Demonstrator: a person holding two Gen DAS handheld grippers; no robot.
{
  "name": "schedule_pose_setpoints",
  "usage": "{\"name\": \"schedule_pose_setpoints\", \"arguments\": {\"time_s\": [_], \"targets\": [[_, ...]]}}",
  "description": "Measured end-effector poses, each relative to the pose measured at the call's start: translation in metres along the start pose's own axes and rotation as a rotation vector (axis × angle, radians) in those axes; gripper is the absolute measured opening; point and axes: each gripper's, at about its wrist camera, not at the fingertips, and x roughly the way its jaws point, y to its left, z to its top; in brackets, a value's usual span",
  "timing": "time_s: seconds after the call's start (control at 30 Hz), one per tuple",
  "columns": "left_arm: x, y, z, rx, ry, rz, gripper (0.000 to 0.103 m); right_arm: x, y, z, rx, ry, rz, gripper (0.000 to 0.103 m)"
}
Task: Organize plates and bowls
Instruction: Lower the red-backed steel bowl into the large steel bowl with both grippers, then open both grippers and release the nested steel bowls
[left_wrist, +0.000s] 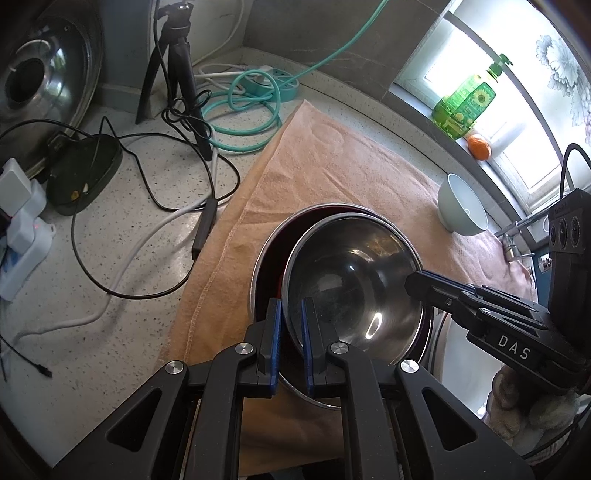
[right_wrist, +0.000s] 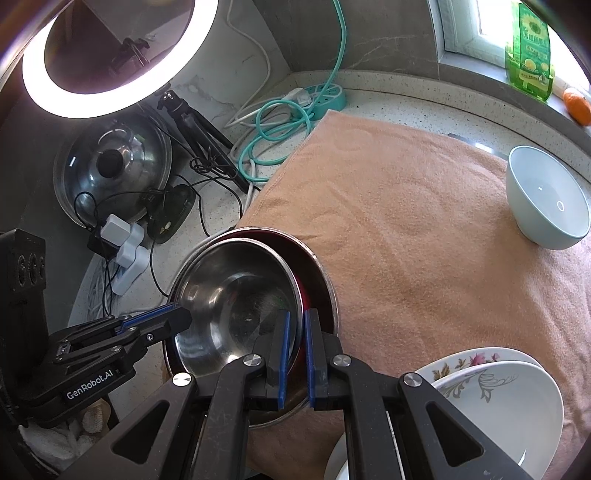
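A steel bowl (left_wrist: 351, 280) (right_wrist: 236, 295) sits tilted inside a larger bowl with a red inside (left_wrist: 266, 258) (right_wrist: 314, 280), on an orange towel (left_wrist: 332, 162) (right_wrist: 406, 221). My left gripper (left_wrist: 291, 308) (right_wrist: 183, 315) is shut on the steel bowl's near-left rim, one finger inside and one outside. My right gripper (right_wrist: 299, 317) (left_wrist: 413, 286) is shut on the opposite rim the same way. A pale blue bowl (left_wrist: 461, 206) (right_wrist: 546, 199) stands upright at the towel's far right. White plates with a flower pattern (right_wrist: 487, 387) lie stacked at the near right.
Left of the towel, the speckled counter (left_wrist: 147, 258) carries tangled cables, a black tripod (left_wrist: 177, 74), a teal power strip (right_wrist: 325, 96), white chargers and a glass pot lid (right_wrist: 110, 166). A green soap bottle (left_wrist: 465, 103) and an orange (left_wrist: 479, 146) stand on the windowsill. A lit ring light (right_wrist: 118, 55) hangs overhead.
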Motion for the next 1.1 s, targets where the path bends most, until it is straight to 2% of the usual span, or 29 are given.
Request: {"name": "schedule_pose_setpoints", "arguments": {"time_s": [0.1,1.1], "targets": [[0.0017,-0.0002,0.0003,-0.001,0.008,0.000,0.009,0.0006,0.0003,0.0002,-0.002,0.003,0.003,0.010],[0.0021,-0.0035,0.0011,0.019,0.011,0.023,0.009,-0.0034,-0.0008,-0.0011,-0.011,-0.002,-0.008,0.011]]}}
